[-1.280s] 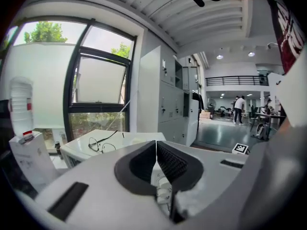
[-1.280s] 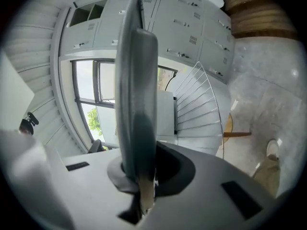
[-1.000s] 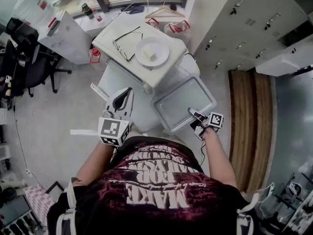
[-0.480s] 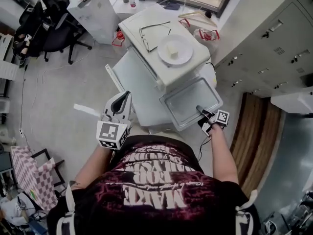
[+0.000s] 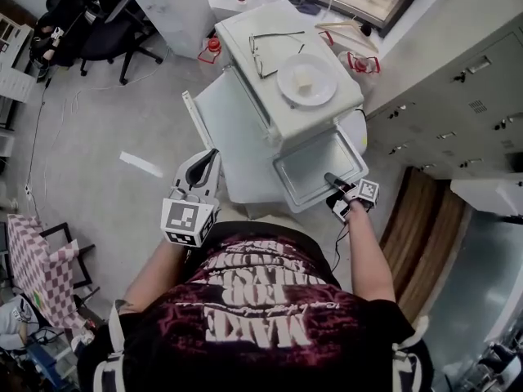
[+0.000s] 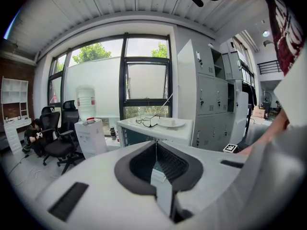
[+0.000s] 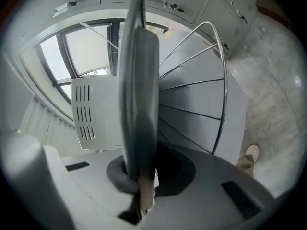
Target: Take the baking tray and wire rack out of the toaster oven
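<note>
Baking tray [image 5: 315, 170]: a shallow rectangle with rounded corners and a raised rim, in pale grey metal with a dull sheen. In the right gripper view it is seen edge-on as a thin, dark grey slab.
Tray's place: it sticks out of the front of the toaster oven [image 5: 270, 64] toward the person. Its far end is at the oven's opening and its near end hangs in the air.
Wire rack [image 7: 224, 87]: thin bright metal rods inside a rounded outer loop, lying just beside the tray's face in the right gripper view. It is too faint to make out in the head view.
Toaster oven: a white box with a flat top and slotted vents in its side wall.
On the oven's top: a round white plate [image 5: 306, 80] and dark-rimmed glasses [image 5: 270, 43].
Right hand-held gripper [image 5: 331, 180]: its jaws are clamped on the tray's near rim.
Left hand-held gripper [image 5: 209, 157]: its jaws are pressed together with nothing between them. It is held to the left of the oven, apart from it.
Floor [image 5: 106, 129]: mottled grey, smooth.
</note>
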